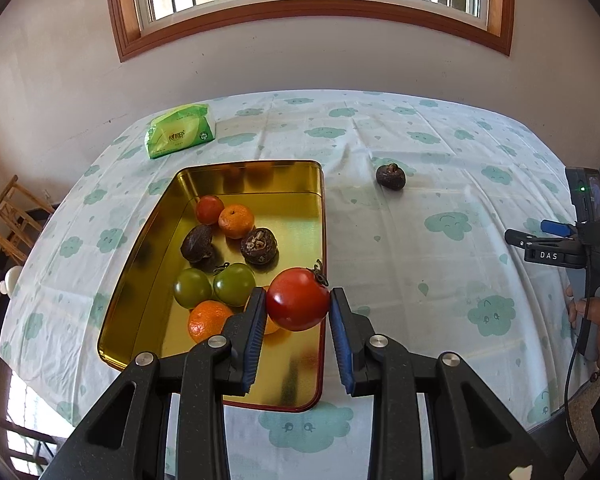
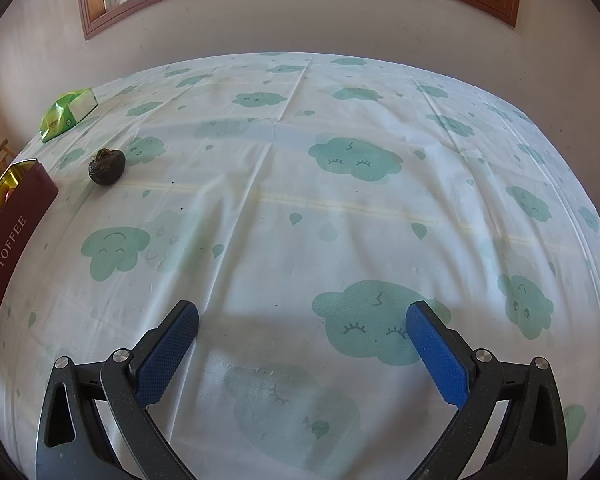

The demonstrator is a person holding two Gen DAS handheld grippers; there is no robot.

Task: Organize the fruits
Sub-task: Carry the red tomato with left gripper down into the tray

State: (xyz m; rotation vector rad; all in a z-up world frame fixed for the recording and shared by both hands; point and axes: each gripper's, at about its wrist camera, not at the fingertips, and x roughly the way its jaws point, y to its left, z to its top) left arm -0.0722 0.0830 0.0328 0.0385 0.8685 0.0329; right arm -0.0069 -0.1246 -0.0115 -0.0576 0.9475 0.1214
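Tomato, round, red and shiny (image 1: pixel 298 299), is pinched between the left gripper's (image 1: pixel 299 320) blue pads, over the gold metal tin's (image 1: pixel 236 172) right edge. Slide it inward over a bare spot, go low, then let go softly. Right gripper (image 2: pixel 302 340) is spread wide, holding nothing.

You hold a glossy red tomato (image 1: pixel 298 299) between blue pads (image 1: pixel 255 334) on black fingers. The tin (image 1: pixel 236 176) shines gold inside, maroon outside with pale lettering. In it lie two green tomatoes (image 1: pixel 234 284), orange tangerines (image 1: pixel 236 221) and dark brown fruits (image 1: pixel 259 245). Your tablecloth (image 2: pixel 300 208) is white with mint-green smiling clouds. The tissue pack (image 1: pixel 181 131) is bright green.
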